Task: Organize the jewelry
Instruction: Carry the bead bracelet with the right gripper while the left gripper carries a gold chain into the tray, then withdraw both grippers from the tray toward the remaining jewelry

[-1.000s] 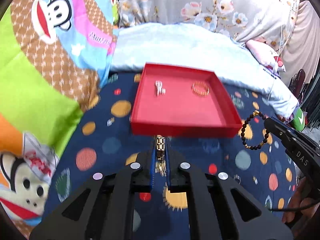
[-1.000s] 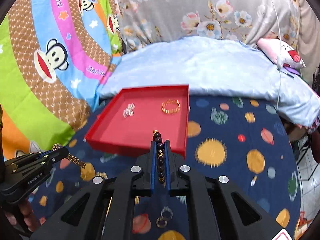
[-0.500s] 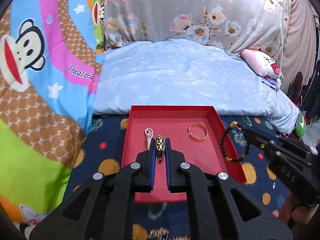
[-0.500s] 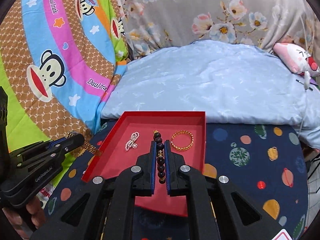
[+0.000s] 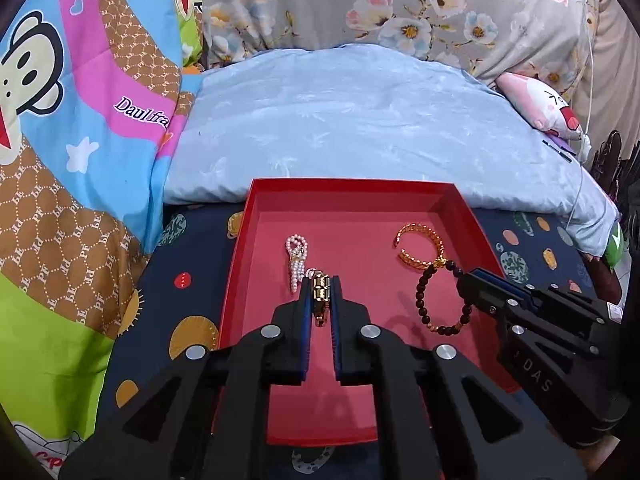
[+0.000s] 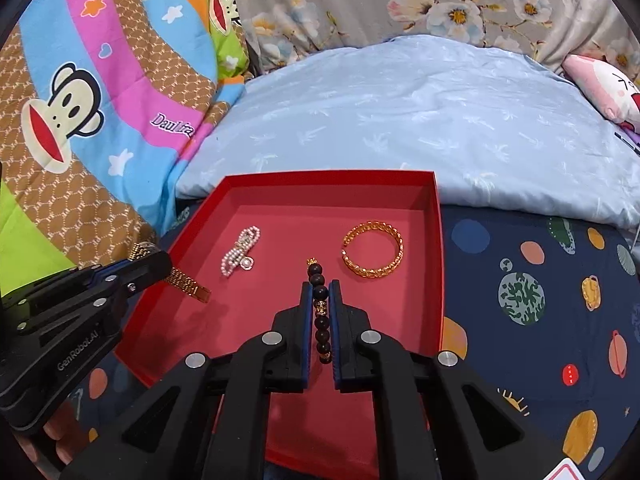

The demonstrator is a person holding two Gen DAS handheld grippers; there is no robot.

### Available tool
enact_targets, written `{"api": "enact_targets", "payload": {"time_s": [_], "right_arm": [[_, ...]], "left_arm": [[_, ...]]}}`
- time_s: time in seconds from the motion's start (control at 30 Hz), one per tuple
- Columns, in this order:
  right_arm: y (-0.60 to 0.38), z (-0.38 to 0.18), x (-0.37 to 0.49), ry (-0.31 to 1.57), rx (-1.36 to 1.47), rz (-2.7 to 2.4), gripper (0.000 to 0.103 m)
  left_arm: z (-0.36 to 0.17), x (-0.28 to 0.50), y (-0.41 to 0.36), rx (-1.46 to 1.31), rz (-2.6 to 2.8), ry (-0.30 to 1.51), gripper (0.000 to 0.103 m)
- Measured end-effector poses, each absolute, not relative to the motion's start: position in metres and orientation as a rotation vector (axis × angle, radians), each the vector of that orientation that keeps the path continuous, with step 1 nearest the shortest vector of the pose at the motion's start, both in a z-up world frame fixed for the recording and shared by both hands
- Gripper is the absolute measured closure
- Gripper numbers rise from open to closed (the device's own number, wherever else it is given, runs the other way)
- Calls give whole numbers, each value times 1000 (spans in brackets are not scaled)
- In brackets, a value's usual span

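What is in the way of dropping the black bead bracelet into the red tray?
Nothing visible. The black bead bracelet hangs over bare floor of the red tray, with the gold cuff bangle beside it.

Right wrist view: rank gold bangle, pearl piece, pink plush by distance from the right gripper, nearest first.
From the right gripper, shut on the dark bead bracelet:
1. Gold bangle, in the red tray, just right of the tips.
2. Pearl piece, in the tray, to the left.
3. Pink plush, far right on the bed.

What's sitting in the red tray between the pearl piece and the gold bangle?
Bare tray floor in the right wrist view; pearl piece and gold bangle lie apart.
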State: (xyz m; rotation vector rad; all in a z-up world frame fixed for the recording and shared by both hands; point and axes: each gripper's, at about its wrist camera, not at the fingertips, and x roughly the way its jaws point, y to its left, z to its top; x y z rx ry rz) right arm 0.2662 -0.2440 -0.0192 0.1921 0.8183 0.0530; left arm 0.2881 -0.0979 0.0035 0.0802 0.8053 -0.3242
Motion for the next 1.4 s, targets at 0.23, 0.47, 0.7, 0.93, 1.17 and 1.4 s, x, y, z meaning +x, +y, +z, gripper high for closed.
{"api": "enact_targets", "payload": {"time_s": [0.23, 0.47, 0.7, 0.93, 1.17, 1.4], "right_arm": [[-243, -26, 271, 818, 168, 27, 96], [-243, -21, 268, 798, 151, 4, 83], [-239, -4, 245, 756, 149, 8, 72], [-231, 10, 204, 734, 164, 20, 69], [-226, 3, 154, 758, 188, 16, 67], [-219, -11, 110, 797, 218, 18, 66]], "left_arm": [[-9, 296, -99, 88, -283, 816, 95], [-7, 294, -97, 112, -234, 790, 82], [-1, 285, -89, 114, -201, 776, 78], [9, 261, -75, 101, -190, 770, 75], [7, 223, -51, 77, -190, 796, 69], [-6, 182, -22, 60, -160, 835, 67]]}}
